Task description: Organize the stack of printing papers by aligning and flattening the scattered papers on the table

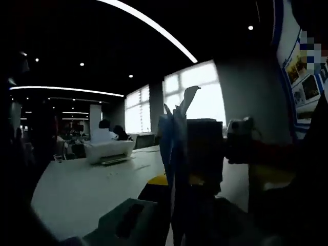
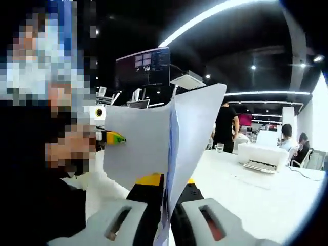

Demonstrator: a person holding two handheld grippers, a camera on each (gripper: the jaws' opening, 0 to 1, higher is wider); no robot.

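Both hand-held grippers, left (image 1: 177,205) and right (image 2: 165,215), are clenching the upright sheaf of white printing papers (image 2: 154,143); tapping its edges squarely onto the white counter (image 2: 266,200) should align them.

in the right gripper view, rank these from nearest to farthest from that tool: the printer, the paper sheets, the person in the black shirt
1. Paper sheets: upright between the tool jaws, clamped at their lower edge.
2. Printer: on the white table, off to the right.
3. Person in the black shirt: standing beyond the table's far edge, behind the sheets' right side.
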